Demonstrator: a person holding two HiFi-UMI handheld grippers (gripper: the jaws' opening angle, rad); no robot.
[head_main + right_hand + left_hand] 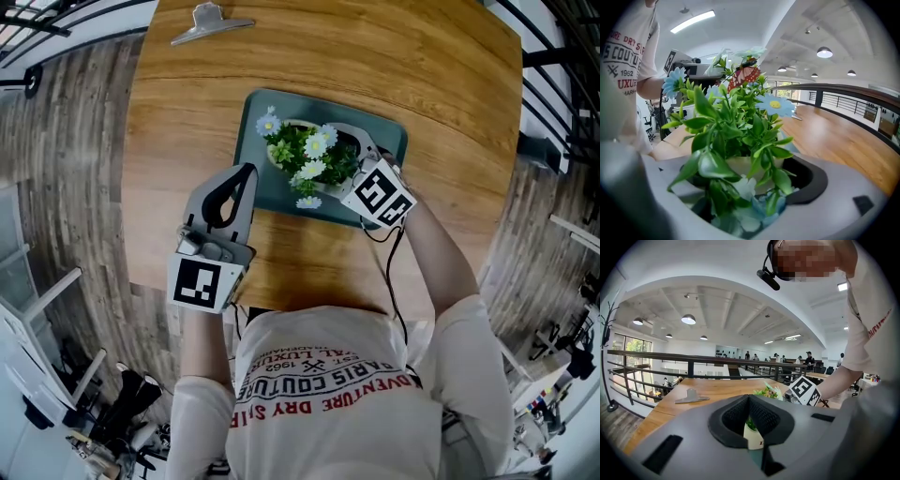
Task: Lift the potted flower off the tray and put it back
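The potted flower (305,155), a cream pot with green leaves and white and blue daisies, stands over the dark teal tray (386,137) on the wooden table. My right gripper (339,155) reaches in from the right and is shut on the pot. In the right gripper view the pot (740,165) fills the space between the jaws and its foliage hides the tips. Whether the pot rests on the tray or hangs just above it I cannot tell. My left gripper (248,172) is shut on nothing at the tray's near left edge, pointing at the pot (752,439).
A metal clip (208,23) lies at the far left of the round wooden table (441,75). Beyond the table's far edge runs a black railing (689,363). The person's body is against the near edge. Wood plank floor surrounds the table.
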